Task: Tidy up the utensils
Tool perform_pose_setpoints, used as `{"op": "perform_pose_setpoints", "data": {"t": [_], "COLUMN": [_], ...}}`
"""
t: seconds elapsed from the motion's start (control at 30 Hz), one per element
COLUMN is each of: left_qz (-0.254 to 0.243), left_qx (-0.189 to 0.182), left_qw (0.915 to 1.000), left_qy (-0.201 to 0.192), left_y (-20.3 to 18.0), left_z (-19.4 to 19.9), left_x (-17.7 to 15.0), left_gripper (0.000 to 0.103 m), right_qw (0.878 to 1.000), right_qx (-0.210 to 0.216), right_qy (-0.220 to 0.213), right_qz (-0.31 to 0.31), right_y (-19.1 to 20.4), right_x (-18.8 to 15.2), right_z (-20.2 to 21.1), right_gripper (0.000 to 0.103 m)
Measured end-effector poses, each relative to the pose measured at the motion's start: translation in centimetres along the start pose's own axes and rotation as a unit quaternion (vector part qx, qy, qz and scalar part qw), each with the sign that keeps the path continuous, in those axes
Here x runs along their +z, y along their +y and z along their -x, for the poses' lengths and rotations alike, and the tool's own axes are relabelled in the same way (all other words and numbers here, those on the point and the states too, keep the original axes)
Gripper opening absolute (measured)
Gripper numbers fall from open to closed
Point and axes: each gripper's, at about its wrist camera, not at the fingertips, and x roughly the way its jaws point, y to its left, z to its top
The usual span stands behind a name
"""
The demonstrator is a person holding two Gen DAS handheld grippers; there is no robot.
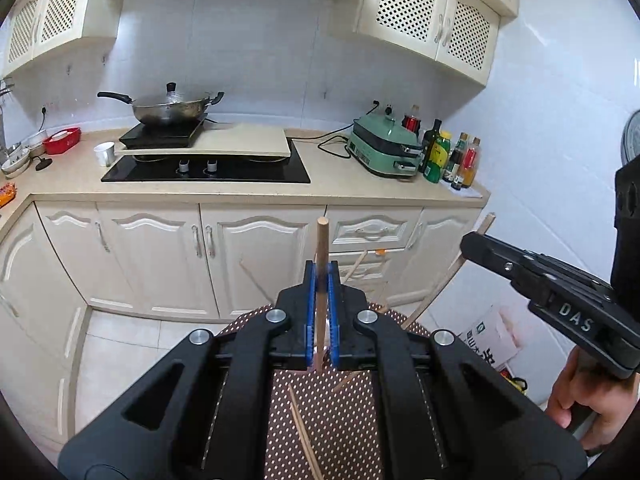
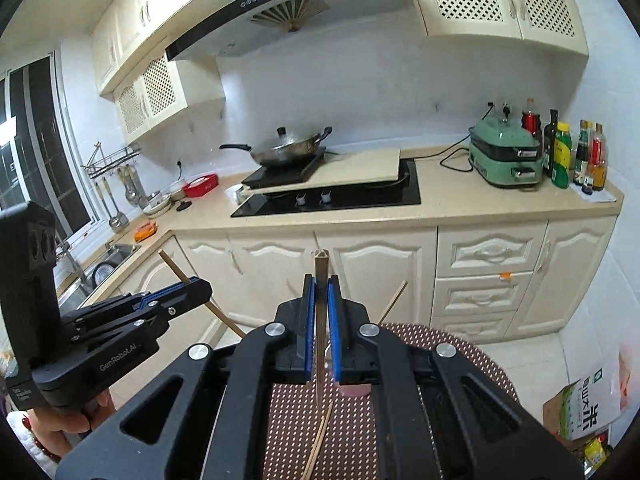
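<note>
Holding one chopstick per gripper: your left gripper (image 1: 322, 276) is clamped on a round wooden chopstick (image 1: 322, 240), your right gripper (image 2: 320, 292) on a square-tipped one (image 2: 320, 266). Both stand upright above the dotted brown mat (image 1: 340, 420), likely so you can pair them. More thin, pale sticks (image 1: 304, 428) lie loose on it.

1. A round table (image 1: 256, 322) covered in brown cloth with white dots lies below both pairs of tongs
2. Loose wooden chopsticks (image 1: 306, 436) rest on the cloth, under and behind the left tongs
3. Another chopstick (image 2: 320, 440) lies beneath the right tongs
</note>
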Motion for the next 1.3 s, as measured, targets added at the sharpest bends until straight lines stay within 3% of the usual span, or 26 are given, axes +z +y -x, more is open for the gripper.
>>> {"op": "perform_pose_setpoints", "data": {"t": [0.3,0.67,1.3], "left_qz": [0.021,0.017,0.014], "left_qx": [-0.005,0.008,0.015], "left_qw": [0.9996,0.9981,0.9915], "left_qy": [0.016,0.059,0.129], "left_y": [0.8,1.1,1.9], "left_z": [-5.4,-10.9,-13.8], "left_x": [0.8,-1.3,-5.5], "left_gripper": [0.006,0.006,0.006], "right_qw": [1.0,1.0,0.998], "right_qx": [-0.011,-0.013,-0.01], "right_qy": [-0.004,0.012,0.056], "right_qz": [-0.003,-0.01,0.0], "right_y": [-2.2,-4.1,-3.8], "right_x": [1.7,1.6,-1.3], "right_z": [-2.9,-7.1,-9.9], "right_gripper": [0.005,0.005,0.005]}}
